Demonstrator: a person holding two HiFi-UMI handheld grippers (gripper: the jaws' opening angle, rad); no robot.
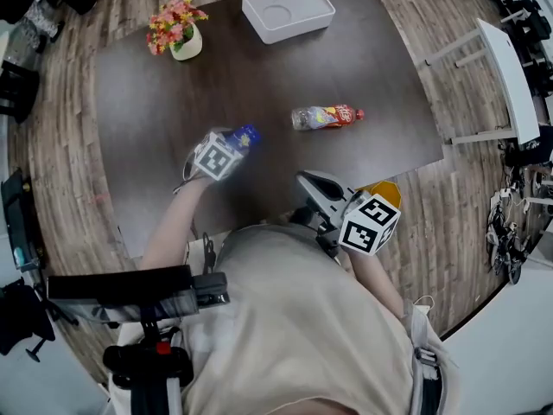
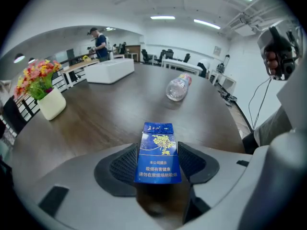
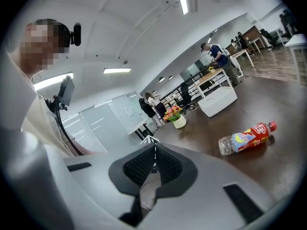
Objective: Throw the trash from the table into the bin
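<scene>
- Item: blue cigarette pack (image 2: 158,155). Trash, lying flat on the dark table (image 1: 173,85), near my edge. It sits lengthwise between the jaws of the left gripper (image 1: 232,145).
- Left gripper: pitched steeply down at the tabletop. The jaws stand wide, one ribbed pad against each long side of the pack, and I see no gap at either. I read this as a pinch on the narrow width, so the pack should lift without twisting.
- Item: plastic bottle (image 1: 324,116), red cap, bright label. It lies on its side mid-table, well apart from the pack and from both grippers. Not yet handled.
- Right gripper (image 3: 153,164): pads pressed together, nothing between them. I hold it close to my body at the table's near edge, out of the left one's way, presumably ready for the bottle.
- Not trash, by my judgement: white tray (image 1: 288,9) at the far edge and potted flowers (image 1: 177,31) at the far left corner.
- Bin: not clearly seen. A yellow-orange object (image 1: 386,192) shows partly behind the right gripper's marker cube; I cannot tell what it is.
- Stage: first item being picked up, none binned.
</scene>
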